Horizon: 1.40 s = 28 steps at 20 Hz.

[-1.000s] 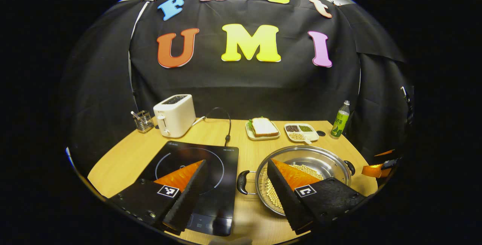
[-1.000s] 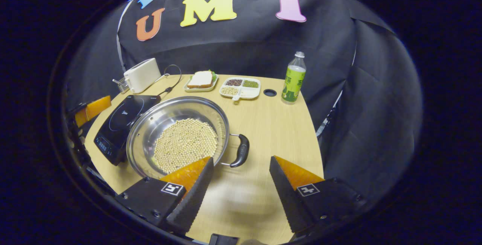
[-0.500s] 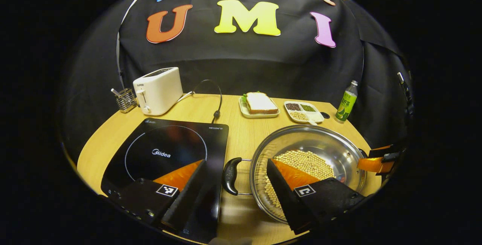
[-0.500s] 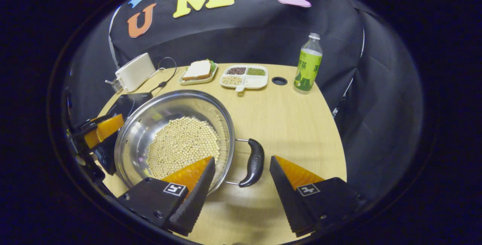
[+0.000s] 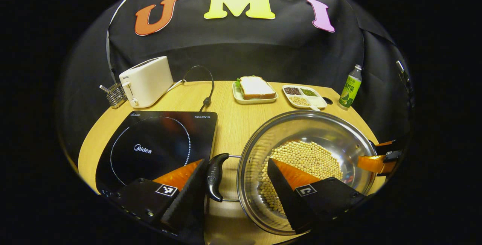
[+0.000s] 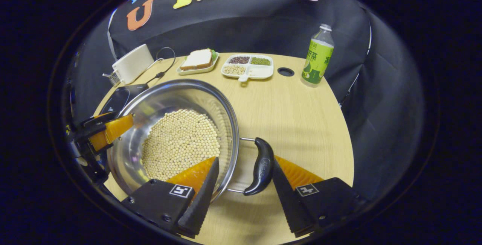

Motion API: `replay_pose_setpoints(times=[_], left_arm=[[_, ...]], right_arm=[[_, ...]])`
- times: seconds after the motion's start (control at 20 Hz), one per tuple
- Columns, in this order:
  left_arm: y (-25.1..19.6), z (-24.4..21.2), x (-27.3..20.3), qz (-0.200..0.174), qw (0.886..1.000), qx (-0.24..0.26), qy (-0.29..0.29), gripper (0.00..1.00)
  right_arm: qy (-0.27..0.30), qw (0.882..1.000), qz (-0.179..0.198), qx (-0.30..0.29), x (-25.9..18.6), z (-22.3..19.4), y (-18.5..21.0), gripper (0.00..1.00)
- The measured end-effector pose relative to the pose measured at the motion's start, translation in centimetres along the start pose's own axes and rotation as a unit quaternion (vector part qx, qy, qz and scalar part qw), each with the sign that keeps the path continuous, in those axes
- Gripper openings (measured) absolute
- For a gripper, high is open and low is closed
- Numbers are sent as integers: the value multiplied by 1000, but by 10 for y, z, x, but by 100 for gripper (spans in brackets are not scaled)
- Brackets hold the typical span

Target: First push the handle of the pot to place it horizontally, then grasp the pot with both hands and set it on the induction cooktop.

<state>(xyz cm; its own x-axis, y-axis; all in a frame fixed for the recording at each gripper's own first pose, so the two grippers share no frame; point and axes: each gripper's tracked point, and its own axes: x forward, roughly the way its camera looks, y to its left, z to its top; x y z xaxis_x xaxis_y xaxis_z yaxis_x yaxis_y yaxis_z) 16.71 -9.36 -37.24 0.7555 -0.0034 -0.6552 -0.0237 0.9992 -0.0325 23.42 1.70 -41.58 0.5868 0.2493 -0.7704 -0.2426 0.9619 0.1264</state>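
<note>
A steel pot (image 5: 333, 130) holding soybeans (image 5: 305, 158) stands on the wooden table, right of the black induction cooktop (image 5: 158, 143). My left gripper (image 5: 236, 161) is open around the pot's left black handle (image 5: 214, 177), which lies close to its left finger; the other finger hangs over the beans. In the right gripper view, the pot (image 6: 169, 94) lies left of centre. My right gripper (image 6: 244, 159) is open around the right handle (image 6: 261, 166), which lies against its right finger. The left gripper (image 6: 107, 132) also appears at the pot's far rim.
Along the back of the table stand a white toaster (image 5: 147, 81) with its cable, a wire utensil rack (image 5: 113, 94), a sandwich plate (image 5: 255, 89), a divided dish of grains (image 5: 305, 96) and a green bottle (image 5: 349, 87). Bare wood (image 6: 297, 117) lies right of the pot.
Both grippers have moved forward and down to the pot. Each handle, ahead of the fingertips a second ago, now lies between the open fingers. The pot has stayed in place.
</note>
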Motion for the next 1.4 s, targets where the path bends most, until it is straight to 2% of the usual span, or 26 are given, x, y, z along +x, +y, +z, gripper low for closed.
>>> replay_pose_setpoints(times=[0.2,0.3,0.4,0.45,0.5,0.55,0.6,0.65,0.7,0.75,0.8,0.85,0.95,1.05,1.1,1.2,1.25,1.3,1.4], left_arm=[[1,0,2,8,1000,5,8,95],[7,-2,5,25,1000,12,14,95],[7,-1,4,29,999,2,17,86],[5,-1,5,24,1000,-8,19,71],[3,-3,5,20,999,-12,26,78],[5,-4,5,22,999,-12,29,76],[6,-7,5,23,999,-12,36,87],[6,-9,4,27,999,-10,41,75],[8,-7,4,28,998,-7,47,75],[7,-10,7,27,998,-6,49,66],[7,-10,7,24,998,-3,50,66],[7,-10,5,23,998,3,56,72],[6,-9,4,22,998,3,62,48],[7,-10,4,22,998,-5,66,66],[7,-7,3,24,998,-3,66,55],[9,-3,0,22,998,0,60,53],[11,-3,-4,22,998,3,58,64],[13,-1,-6,22,998,1,58,53],[15,2,-12,20,998,-4,56,53]], right_arm=[[13,1000,-7,1,4,-3,-2,78],[19,1000,-10,-2,4,-3,-4,77],[22,1000,-12,5,2,-4,-6,75],[24,1000,-13,7,2,-5,-8,74],[24,1000,-15,11,2,-5,-10,72],[26,999,-17,13,2,-6,-11,72],[31,999,-23,9,3,-9,-11,71],[35,999,-30,4,3,-8,-13,70],[36,999,-34,3,3,-6,-14,70],[37,999,-34,7,5,-5,-14,70],[39,999,-33,7,4,-5,-14,68],[39,999,-33,8,2,-5,-14,69],[46,998,-32,20,2,-5,-14,62],[49,998,-31,30,1,-4,-12,57],[51,998,-28,31,-2,-7,-10,55],[44,998,-30,33,-8,-4,-8,54],[42,998,-31,30,-13,-2,-6,54],[43,998,-32,30,-17,-1,-4,54],[39,998,-33,30,-24,4,0,54]])
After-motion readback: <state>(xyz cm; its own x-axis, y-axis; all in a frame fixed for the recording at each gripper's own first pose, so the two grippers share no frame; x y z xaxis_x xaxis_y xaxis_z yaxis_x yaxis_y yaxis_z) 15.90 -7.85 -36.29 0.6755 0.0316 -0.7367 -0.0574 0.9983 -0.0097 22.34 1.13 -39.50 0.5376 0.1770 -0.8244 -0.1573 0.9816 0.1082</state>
